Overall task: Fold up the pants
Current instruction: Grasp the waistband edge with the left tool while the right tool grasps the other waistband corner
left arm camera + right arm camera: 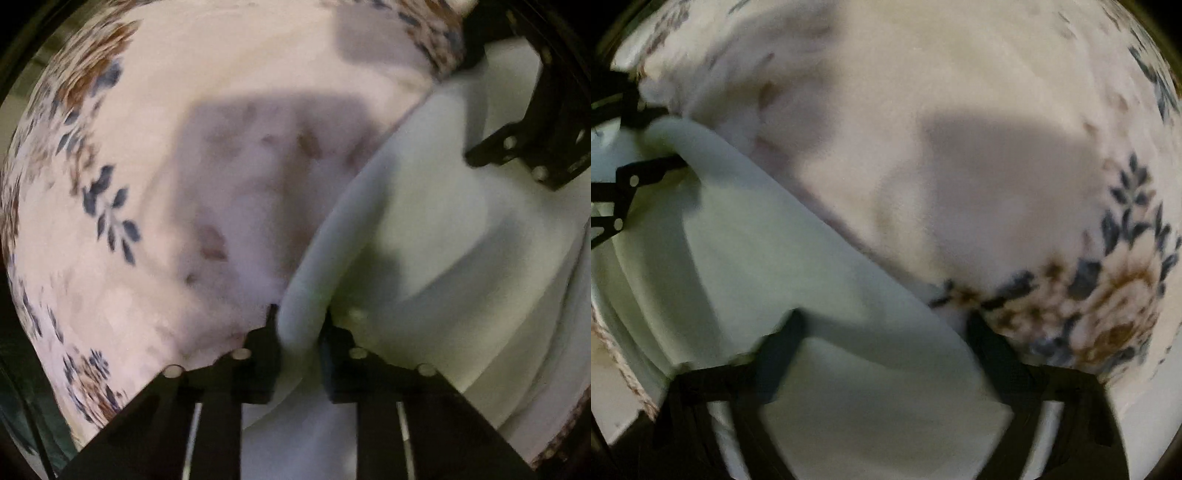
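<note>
The pale green-white pants [424, 240] lie on a floral bedspread [184, 110], their long edge running diagonally. My left gripper [301, 325] points down and is shut on a rolled fold of that edge. In the right wrist view the pants [757, 240] fill the lower left. My right gripper [886, 332] straddles the same edge further along, jaws apart, with cloth between them but not pinched. The left gripper [665, 136] shows at the far left there, clamped on the fold. The right gripper [480, 110] appears at the top right of the left wrist view.
The bedspread [960, 92] is white with blue and brown flowers and spreads beyond the pants edge. A braided trim [613, 343] borders the far side of the pants. Both views are blurred. Dark surroundings show past the bed at the left [22, 406].
</note>
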`<state>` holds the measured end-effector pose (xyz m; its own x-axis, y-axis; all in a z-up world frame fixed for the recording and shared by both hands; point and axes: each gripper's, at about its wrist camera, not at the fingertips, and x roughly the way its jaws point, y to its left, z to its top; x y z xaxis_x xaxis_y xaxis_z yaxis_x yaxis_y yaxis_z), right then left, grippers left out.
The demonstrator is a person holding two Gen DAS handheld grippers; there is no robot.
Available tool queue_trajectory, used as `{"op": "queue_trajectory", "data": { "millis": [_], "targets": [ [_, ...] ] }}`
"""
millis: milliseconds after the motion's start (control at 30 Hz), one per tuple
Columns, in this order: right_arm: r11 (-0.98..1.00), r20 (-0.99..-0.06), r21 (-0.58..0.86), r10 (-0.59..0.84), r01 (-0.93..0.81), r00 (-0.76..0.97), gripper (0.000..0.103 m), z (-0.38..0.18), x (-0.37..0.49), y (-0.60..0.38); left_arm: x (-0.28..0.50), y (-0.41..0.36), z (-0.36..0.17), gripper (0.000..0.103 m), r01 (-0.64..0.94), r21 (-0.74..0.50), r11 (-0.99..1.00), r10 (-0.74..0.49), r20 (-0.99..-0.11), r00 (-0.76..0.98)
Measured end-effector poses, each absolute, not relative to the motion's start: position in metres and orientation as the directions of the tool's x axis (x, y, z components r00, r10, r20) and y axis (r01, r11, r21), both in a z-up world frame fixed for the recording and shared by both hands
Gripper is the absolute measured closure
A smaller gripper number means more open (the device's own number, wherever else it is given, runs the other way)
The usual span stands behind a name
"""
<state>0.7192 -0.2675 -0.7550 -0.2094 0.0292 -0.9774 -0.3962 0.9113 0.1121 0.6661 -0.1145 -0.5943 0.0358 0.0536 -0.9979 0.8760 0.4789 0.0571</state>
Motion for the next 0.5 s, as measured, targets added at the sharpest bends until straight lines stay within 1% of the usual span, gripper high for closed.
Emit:
{"op": "queue_trajectory", "data": {
  "millis": [67,133,167,233,367,400,433,500],
  "targets": [
    [0.910,-0.985,0.109,0.044,-0.400,-0.170,0.076,-0.745,0.712,-0.270,0.670,-0.104,-0.574,0.093,0.841,0.026,0.541,0.004,-1.000,0.028],
    [0.907,-0.993,0.076,0.029,-0.414,-0.118,0.084,-0.731,0.701,-0.271,0.668,-0.092,-0.553,0.094,0.813,0.019,0.582,-0.031,-0.998,0.045],
    [0.907,-0.996,0.061,0.029,-0.417,-0.084,0.087,-0.723,0.689,-0.274,0.664,-0.086,-0.541,0.094,0.797,-0.011,0.604,-0.060,-0.998,0.032],
    [0.914,-0.999,0.039,0.029,-0.404,-0.031,0.087,-0.706,0.677,-0.283,0.651,-0.076,-0.521,0.095,0.773,-0.007,0.634,-0.087,-0.994,0.063],
    [0.929,-0.996,0.064,0.085,-0.364,0.041,0.089,-0.670,0.649,-0.306,0.618,-0.051,-0.478,0.095,0.730,-0.031,0.682,-0.117,-0.991,0.067],
    [0.934,-0.994,0.063,0.089,-0.353,0.058,0.089,-0.662,0.640,-0.311,0.607,-0.047,-0.483,0.095,0.715,-0.044,0.698,-0.125,-0.990,0.061],
    [0.935,-0.993,0.063,0.092,-0.348,0.069,0.089,-0.656,0.632,-0.315,0.598,-0.040,-0.475,0.095,0.684,-0.075,0.726,-0.128,-0.991,0.028],
    [0.943,-0.992,0.070,0.099,-0.326,0.075,0.089,-0.641,0.619,-0.314,0.604,-0.046,-0.480,0.095,0.628,-0.100,0.772,-0.145,-0.989,0.020]
  ]
}}
